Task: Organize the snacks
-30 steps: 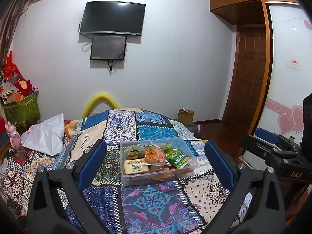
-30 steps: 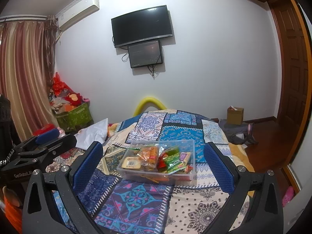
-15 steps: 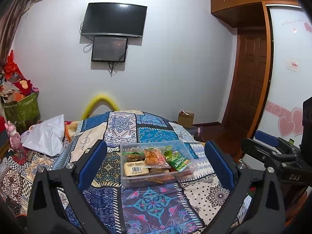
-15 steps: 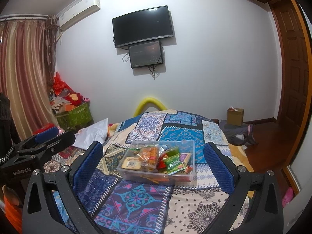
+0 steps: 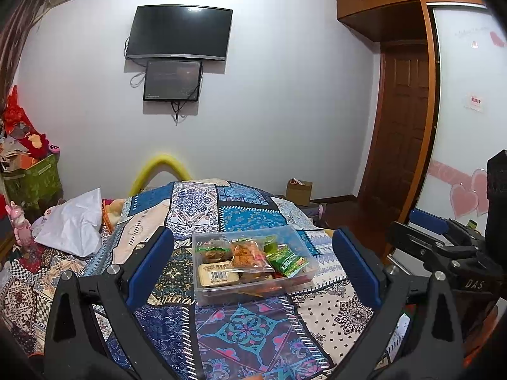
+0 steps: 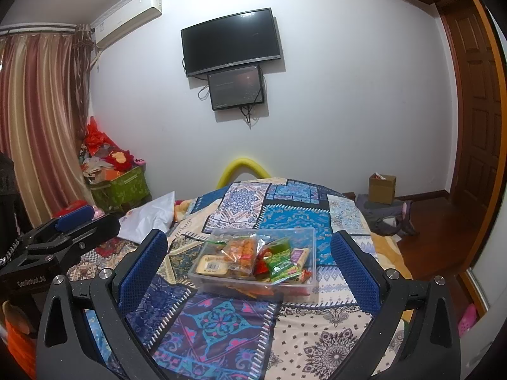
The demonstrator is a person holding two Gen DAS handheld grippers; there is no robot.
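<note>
Left claw (image 5: 253, 266) spread wide, gripping nothing, held above the near bed (image 5: 247, 326). Right claw (image 6: 250, 262) equally wide, also holding nothing. Framed between each pair of blue pads: clear box (image 5: 253, 288) resting on the patterned quilt, mid-bed, packed with snacks (image 5: 247, 253). Farther left, white bag (image 5: 73, 224) on the bed. On the far wall, TV (image 5: 179, 33).

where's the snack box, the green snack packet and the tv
snack box (image 5: 250, 293), left wrist view, on its clear front wall
green snack packet (image 5: 286, 261), left wrist view, on the packet's middle
tv (image 6: 230, 41), right wrist view, centre of the dark screen
</note>
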